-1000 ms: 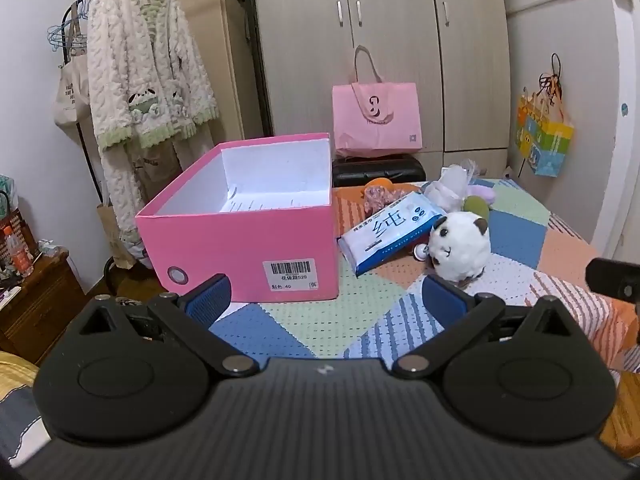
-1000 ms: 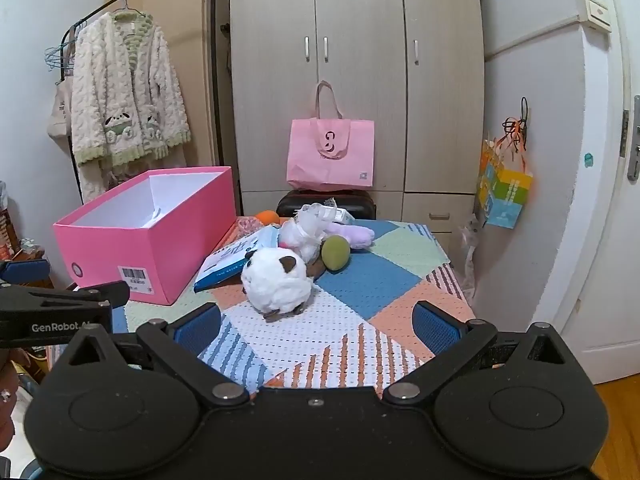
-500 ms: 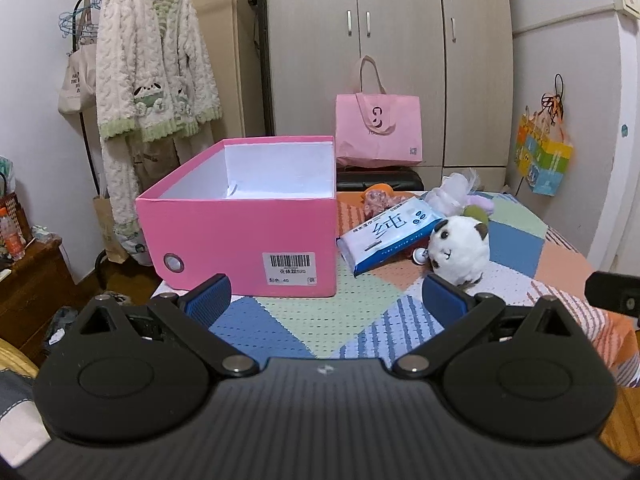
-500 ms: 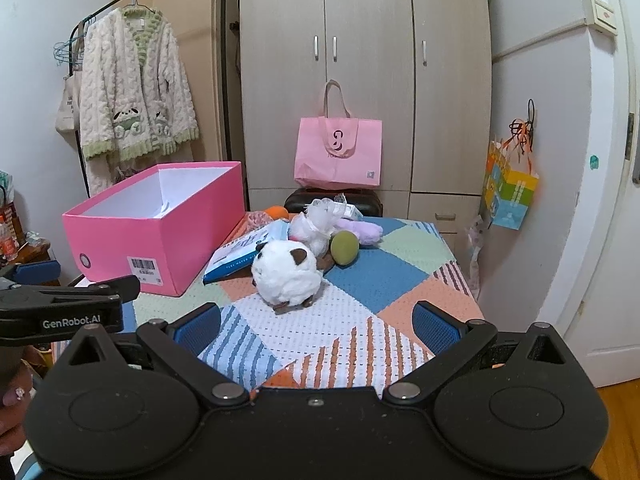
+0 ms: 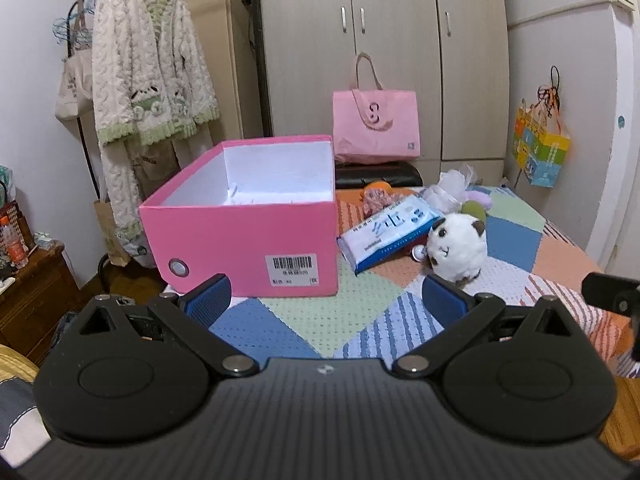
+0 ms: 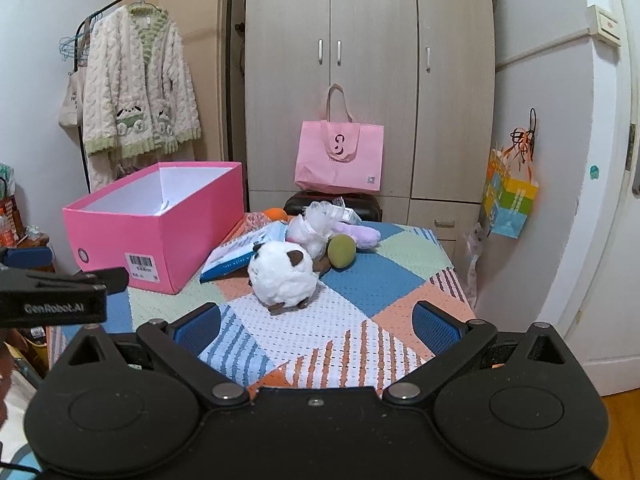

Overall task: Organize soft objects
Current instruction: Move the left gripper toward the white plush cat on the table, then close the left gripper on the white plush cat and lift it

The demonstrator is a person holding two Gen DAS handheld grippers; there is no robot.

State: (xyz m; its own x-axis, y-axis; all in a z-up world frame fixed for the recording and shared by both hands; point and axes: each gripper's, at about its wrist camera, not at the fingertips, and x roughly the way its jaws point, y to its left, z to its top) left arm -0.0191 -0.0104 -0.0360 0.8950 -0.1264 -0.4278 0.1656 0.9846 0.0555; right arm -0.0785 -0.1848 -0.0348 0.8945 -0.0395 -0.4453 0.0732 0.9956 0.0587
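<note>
Left gripper [image 5: 326, 300]: spread wide, holding nothing. Right gripper [image 6: 316, 322]: likewise spread, holding nothing. "GenRobot.AI" printed on the left unit, seen at the right claw's left. Ahead-left of both: pink box [image 5: 248, 220], barcode label [image 5: 294, 269]. Ahead: white plush toy [image 6: 282, 276], blue tissue pack [image 5: 390, 232], green plush [image 6: 341, 251]. Under all: patchwork tablecloth [image 6: 360, 280]. Beyond: pink tote bag [image 6: 340, 156], wardrobe [image 6: 372, 80].

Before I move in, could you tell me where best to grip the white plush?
Probably pinch the round body of the white plush across its sides, coming from the near side with the open right gripper; the tissue pack and green toy crowd its far side.
</note>
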